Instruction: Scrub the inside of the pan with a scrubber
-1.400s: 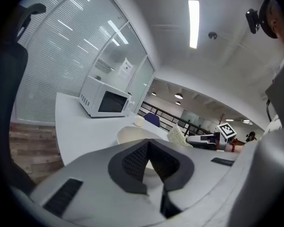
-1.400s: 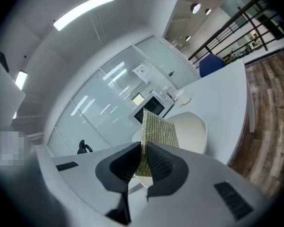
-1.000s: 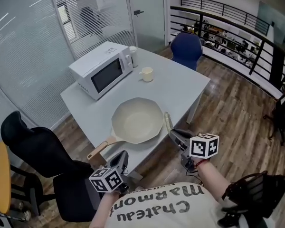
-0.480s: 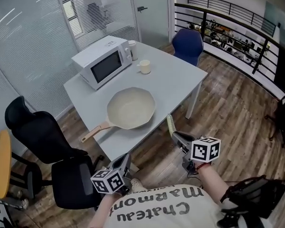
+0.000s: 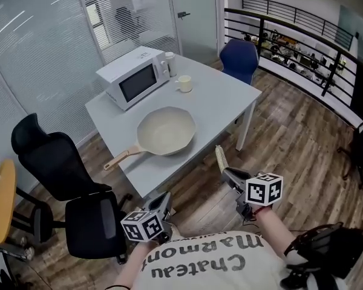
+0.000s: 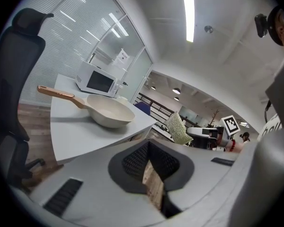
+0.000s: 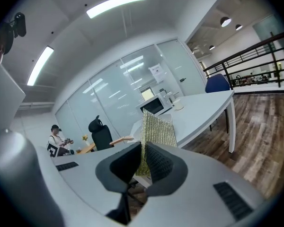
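A cream pan (image 5: pixel 166 130) with a wooden handle (image 5: pixel 118 159) lies on the grey table (image 5: pixel 230 104), handle toward the table's near left edge. It also shows in the left gripper view as the pan (image 6: pixel 109 112). My right gripper (image 5: pixel 227 173) is off the table, over the wood floor, and shut on a yellow-green mesh scrubber (image 5: pixel 219 157) that stands upright from its jaws. The scrubber (image 7: pixel 157 131) fills the middle of the right gripper view. My left gripper (image 5: pixel 164 199) hangs low in front of the table, shut (image 6: pixel 149 148) with nothing in it.
A white microwave (image 5: pixel 133 77), a white jug (image 5: pixel 169 64) and a cup (image 5: pixel 184 83) stand at the table's far side. A blue chair (image 5: pixel 241 59) is behind the table, and a black office chair (image 5: pixel 60 180) is left of my left gripper. A railing (image 5: pixel 302 47) runs at the right.
Both grippers have drawn back from the table edge, and the pan now lies farther from them. The scrubber stays in the right gripper.
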A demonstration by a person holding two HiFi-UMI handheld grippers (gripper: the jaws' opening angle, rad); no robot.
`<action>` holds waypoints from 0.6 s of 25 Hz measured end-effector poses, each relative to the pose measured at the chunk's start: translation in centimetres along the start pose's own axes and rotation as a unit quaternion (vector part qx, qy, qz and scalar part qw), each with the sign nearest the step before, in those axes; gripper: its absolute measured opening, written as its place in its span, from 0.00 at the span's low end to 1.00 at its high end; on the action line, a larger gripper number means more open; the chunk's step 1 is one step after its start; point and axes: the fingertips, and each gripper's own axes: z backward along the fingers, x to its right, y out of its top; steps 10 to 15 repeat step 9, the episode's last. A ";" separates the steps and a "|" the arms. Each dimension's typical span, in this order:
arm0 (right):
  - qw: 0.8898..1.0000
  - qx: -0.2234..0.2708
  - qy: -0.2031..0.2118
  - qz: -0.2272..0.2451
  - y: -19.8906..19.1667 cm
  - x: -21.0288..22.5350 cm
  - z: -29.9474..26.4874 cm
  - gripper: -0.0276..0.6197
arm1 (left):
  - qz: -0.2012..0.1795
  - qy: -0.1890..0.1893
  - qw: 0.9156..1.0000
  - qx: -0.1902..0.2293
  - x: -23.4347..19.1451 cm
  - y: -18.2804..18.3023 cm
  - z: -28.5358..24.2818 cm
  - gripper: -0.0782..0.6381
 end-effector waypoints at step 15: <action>1.000 -0.006 -0.003 0.009 -1.0 0.0 1.6 0.10 | -0.006 -0.002 1.000 0.001 1.5 -1.1 0.7 0.12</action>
